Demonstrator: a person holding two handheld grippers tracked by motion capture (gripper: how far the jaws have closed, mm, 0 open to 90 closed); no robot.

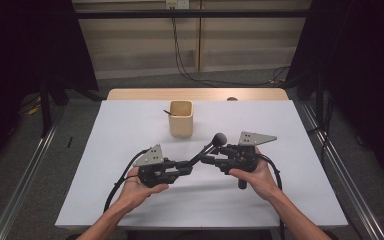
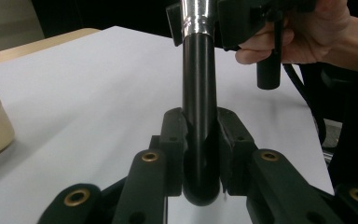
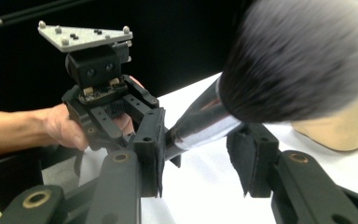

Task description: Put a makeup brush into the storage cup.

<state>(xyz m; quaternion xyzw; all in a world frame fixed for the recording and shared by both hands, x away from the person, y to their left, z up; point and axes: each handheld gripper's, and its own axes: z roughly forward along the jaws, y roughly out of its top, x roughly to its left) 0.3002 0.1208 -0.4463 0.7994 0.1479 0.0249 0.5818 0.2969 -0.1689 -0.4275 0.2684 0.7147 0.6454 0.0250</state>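
Writing: I can read no brand, label or lettering on anything here.
My left gripper (image 1: 182, 167): closed on the black handle end of the makeup brush (image 1: 207, 147); in the left gripper view the handle (image 2: 199, 140) rises straight up between my two jaws, pressed by both pads.
Brush axis: in the high view it slants from my left gripper up and to the right, dark bristle head (image 1: 219, 138) at the far upper end, lifted off the white table (image 1: 130, 125).
Brush, right gripper view: the silver ferrule (image 3: 205, 133) lies between my jaws, the fluffy head (image 3: 303, 56) past them, close to the camera and blurred.
My right gripper (image 1: 211, 159): jaws parted around the ferrule; the left pad looks to be touching it, the right pad stands off with a gap.
Beige cup (image 1: 181, 118): upright on the table, beyond the brush head, apart from it.
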